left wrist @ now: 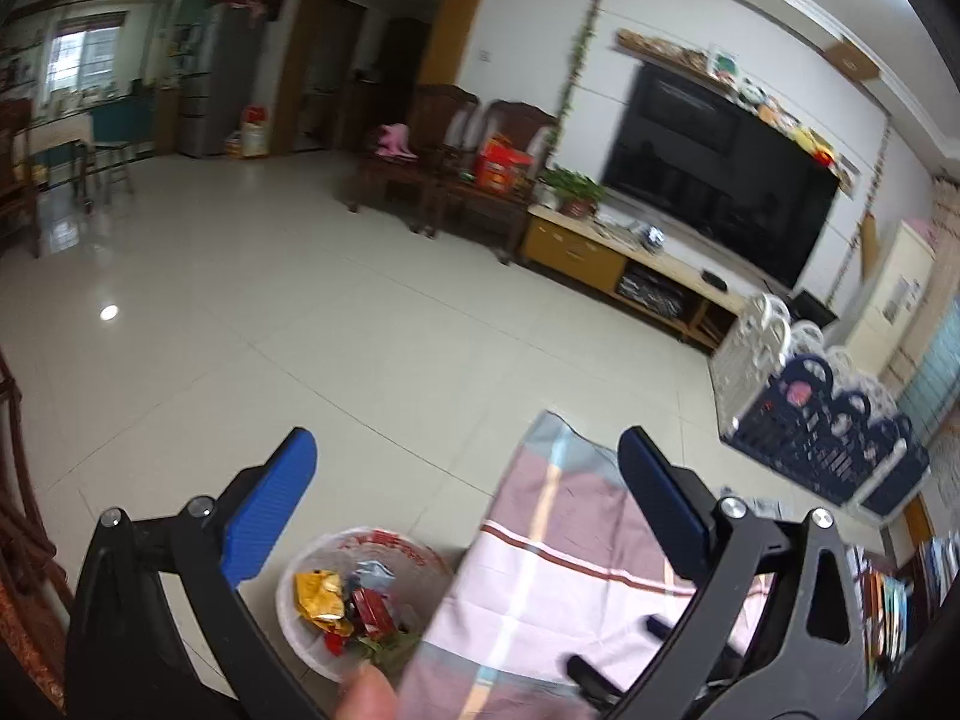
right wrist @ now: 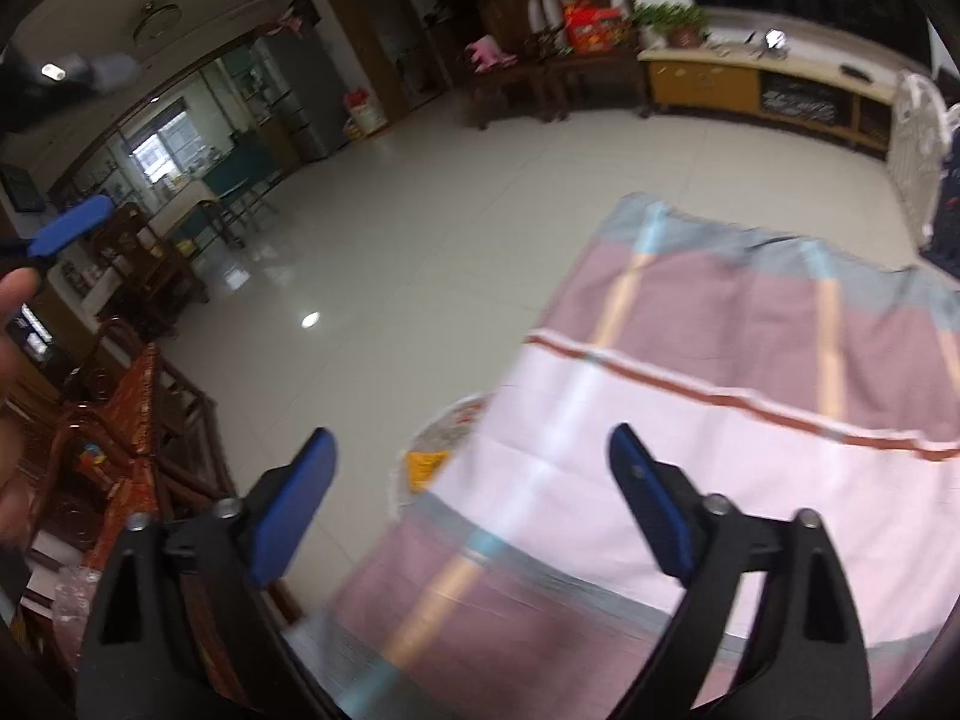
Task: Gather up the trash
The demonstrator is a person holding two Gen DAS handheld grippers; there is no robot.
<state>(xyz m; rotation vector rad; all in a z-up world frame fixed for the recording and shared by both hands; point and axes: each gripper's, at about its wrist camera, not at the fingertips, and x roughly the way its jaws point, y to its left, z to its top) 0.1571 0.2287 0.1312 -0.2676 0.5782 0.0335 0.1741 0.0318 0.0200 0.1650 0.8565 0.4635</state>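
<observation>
A trash bin (left wrist: 312, 642) lined with a clear plastic bag stands on the floor beside a cloth-covered table (left wrist: 570, 588). It holds a yellow wrapper (left wrist: 321, 597), a red pack (left wrist: 372, 609) and other scraps. My left gripper (left wrist: 468, 516) is open and empty, raised above the bin and the table edge. My right gripper (right wrist: 474, 492) is open and empty above the same striped pink cloth (right wrist: 720, 420). The bin's rim (right wrist: 438, 438) peeks out at the cloth's edge in the right wrist view. A blue fingertip of the left gripper (right wrist: 72, 234) shows at the far left there.
A pale tiled floor (left wrist: 300, 330) spreads ahead. A TV (left wrist: 720, 180) on a low cabinet (left wrist: 600, 252) and wooden chairs (left wrist: 456, 156) stand at the far wall. A white and navy basket (left wrist: 810, 420) is at right. Carved wooden furniture (right wrist: 120, 420) stands at left.
</observation>
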